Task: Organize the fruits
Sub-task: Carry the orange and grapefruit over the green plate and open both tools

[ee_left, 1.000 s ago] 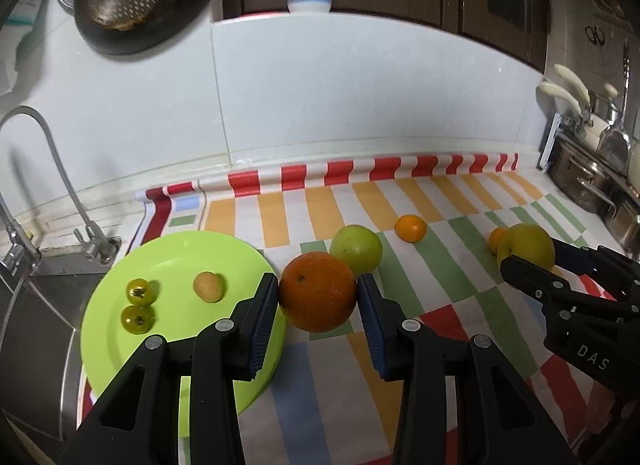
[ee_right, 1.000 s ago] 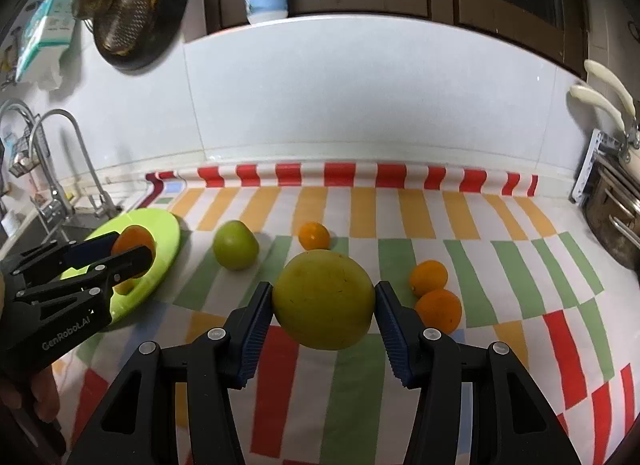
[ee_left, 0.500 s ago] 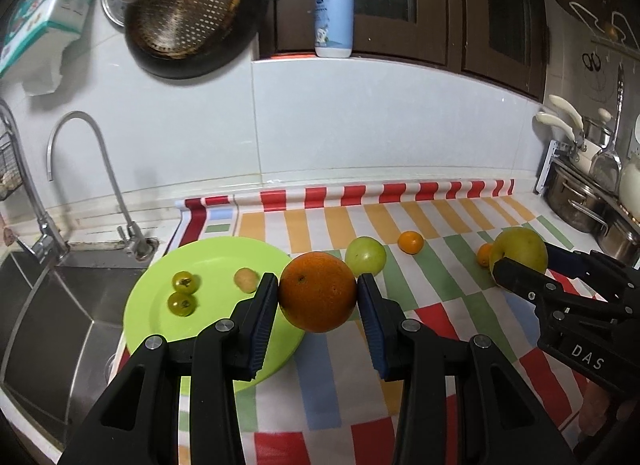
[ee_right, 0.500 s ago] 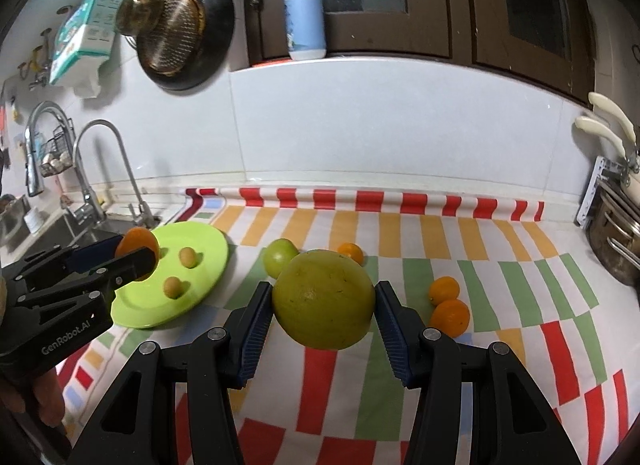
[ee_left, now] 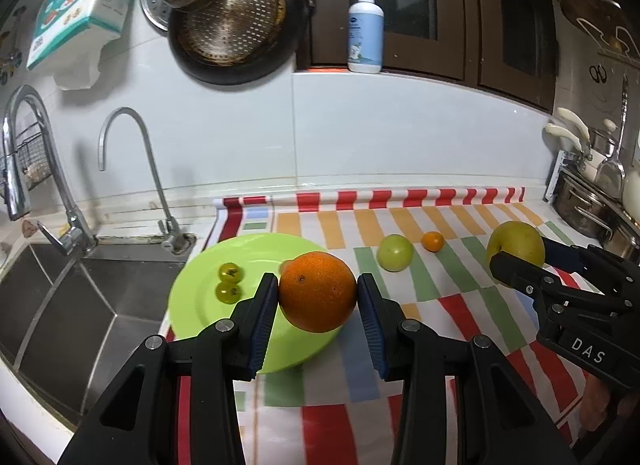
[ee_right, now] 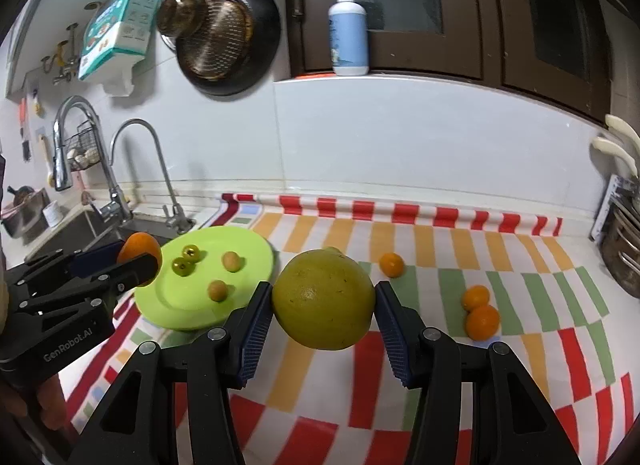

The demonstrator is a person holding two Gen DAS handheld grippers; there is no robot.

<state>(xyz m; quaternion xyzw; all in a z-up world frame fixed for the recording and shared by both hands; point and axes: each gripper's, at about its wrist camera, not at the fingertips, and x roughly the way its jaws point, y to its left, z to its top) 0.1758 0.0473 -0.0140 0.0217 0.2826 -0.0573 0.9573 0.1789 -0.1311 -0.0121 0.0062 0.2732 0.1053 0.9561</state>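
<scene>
My left gripper is shut on a large orange and holds it in the air over the right edge of a lime-green plate. The plate holds two small green fruits and two small tan fruits. My right gripper is shut on a big yellow-green citrus, raised above the striped cloth. On the cloth lie a green apple, a small orange and two more small oranges.
A steel sink with two taps lies left of the plate. Pots stand at the right end of the counter. A pan hangs on the wall and a soap bottle stands on the ledge.
Both grippers have risen and drawn back from the counter with their fruits still held. The view now takes in more of the wall, the sink and the hanging pans.
</scene>
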